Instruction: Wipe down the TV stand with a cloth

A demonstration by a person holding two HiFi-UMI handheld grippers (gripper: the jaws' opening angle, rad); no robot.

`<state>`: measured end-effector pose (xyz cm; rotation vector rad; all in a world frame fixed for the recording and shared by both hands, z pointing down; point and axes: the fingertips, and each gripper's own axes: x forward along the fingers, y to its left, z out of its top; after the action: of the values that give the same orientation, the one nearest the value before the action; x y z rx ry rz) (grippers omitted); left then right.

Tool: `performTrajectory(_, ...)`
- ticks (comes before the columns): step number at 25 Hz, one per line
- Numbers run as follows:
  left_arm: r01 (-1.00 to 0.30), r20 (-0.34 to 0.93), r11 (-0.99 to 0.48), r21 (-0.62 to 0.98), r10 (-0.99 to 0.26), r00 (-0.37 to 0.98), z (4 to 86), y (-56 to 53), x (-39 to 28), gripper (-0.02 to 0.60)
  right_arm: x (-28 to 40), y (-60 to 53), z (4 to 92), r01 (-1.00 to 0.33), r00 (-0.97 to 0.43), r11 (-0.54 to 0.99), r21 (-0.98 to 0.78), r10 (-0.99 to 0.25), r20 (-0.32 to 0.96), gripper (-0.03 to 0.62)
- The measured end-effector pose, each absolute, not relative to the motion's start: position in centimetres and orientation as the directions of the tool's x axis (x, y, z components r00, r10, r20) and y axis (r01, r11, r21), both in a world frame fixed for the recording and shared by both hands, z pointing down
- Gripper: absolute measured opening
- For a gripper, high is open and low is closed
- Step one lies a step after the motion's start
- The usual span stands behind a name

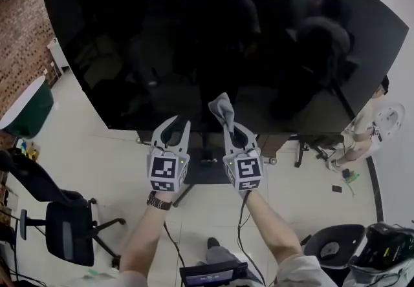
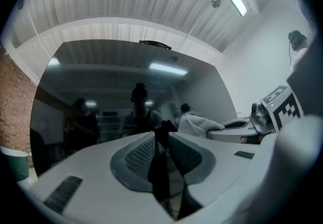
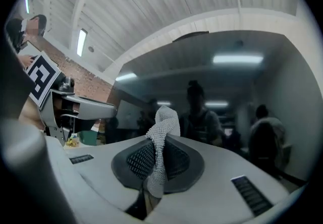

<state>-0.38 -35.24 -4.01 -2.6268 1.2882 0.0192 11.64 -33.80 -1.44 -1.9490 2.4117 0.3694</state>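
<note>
A big black TV (image 1: 226, 40) fills the upper head view, and the dark base of its stand (image 1: 206, 170) rests on the floor below it. Both grippers are held up side by side before the screen's lower edge. My right gripper (image 1: 228, 125) is shut on a grey cloth (image 1: 222, 108), whose knitted fold (image 3: 162, 127) sticks up between the pads of that gripper (image 3: 160, 143). My left gripper (image 1: 180, 123) is shut with nothing in it; its pads (image 2: 142, 153) nearly touch. The left gripper view shows the cloth (image 2: 201, 123) to its right.
A black office chair (image 1: 65, 227) stands at the lower left and a green-sided round table (image 1: 26, 108) at the far left by a brick wall (image 1: 19, 33). A person (image 1: 365, 130) crouches at the right. Another chair (image 1: 333, 247) and gear sit at the lower right.
</note>
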Motion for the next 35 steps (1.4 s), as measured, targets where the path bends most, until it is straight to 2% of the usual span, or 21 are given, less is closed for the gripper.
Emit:
performTrajectory(4, -0.783, -0.077, -0.601, -0.162, -0.783, 0.617, 9.4, -36.6, -2.1, 0.115, 9.5, -35.7, 12.8, -0.969, -0.222, 0.204, 0.137, -0.967, -0.127, 0.025)
performTrajectory(8, -0.782, -0.091, -0.602, -0.163, -0.780, 0.619, 23.3, -36.7, -3.7, 0.115, 7.3, -39.7, 26.1, -0.958, -0.242, 0.216, 0.187, -0.961, -0.132, 0.025)
performTrajectory(12, -0.782, -0.112, -0.600, -0.170, -0.776, 0.620, 35.1, -35.8, -2.8, 0.115, 9.2, -46.1, 35.8, -0.951, -0.244, 0.212, 0.224, -0.961, -0.130, 0.025)
performTrajectory(16, -0.790, -0.124, -0.589, -0.170, -0.782, 0.610, 44.1, -36.1, -2.1, 0.115, 11.6, -51.0, 42.6, -0.954, -0.225, 0.203, 0.221, -0.971, -0.081, 0.025)
performTrajectory(22, -0.790, -0.132, -0.587, -0.179, -0.781, 0.610, 51.5, -35.5, -2.5, 0.115, 11.4, -52.7, 53.5, -0.931, -0.269, 0.288, 0.224, -0.956, 0.113, 0.025)
performTrajectory(26, -0.789, -0.155, -0.585, -0.188, -0.775, 0.612, 53.3, -34.8, -2.7, 0.115, 12.2, -52.3, 56.6, -0.941, -0.285, 0.306, 0.146, -0.947, 0.149, 0.025)
performTrajectory(28, -0.787, -0.150, -0.588, -0.189, -0.774, 0.615, 54.2, -34.6, -2.5, 0.115, 14.7, -51.4, 54.5, -0.959, -0.227, 0.232, 0.162, -0.973, 0.049, 0.025)
performTrajectory(32, -0.782, -0.148, -0.593, -0.189, -0.771, 0.620, 54.8, -34.6, -2.3, 0.115, 23.2, -48.5, 44.9, -0.981, -0.025, -0.025, 0.194, -0.968, -0.251, 0.025)
performTrajectory(33, -0.782, -0.151, -0.594, -0.187, -0.769, 0.621, 54.9, -34.7, -2.3, 0.115, 25.3, -48.1, 43.2, -0.979, 0.012, -0.069, 0.193, -0.959, -0.282, 0.025)
performTrajectory(35, -0.783, -0.151, -0.597, -0.175, -0.770, 0.620, 55.5, -34.8, -2.1, 0.115, 28.6, -48.5, 42.3, -0.977, 0.052, -0.103, 0.186, -0.964, -0.261, 0.025)
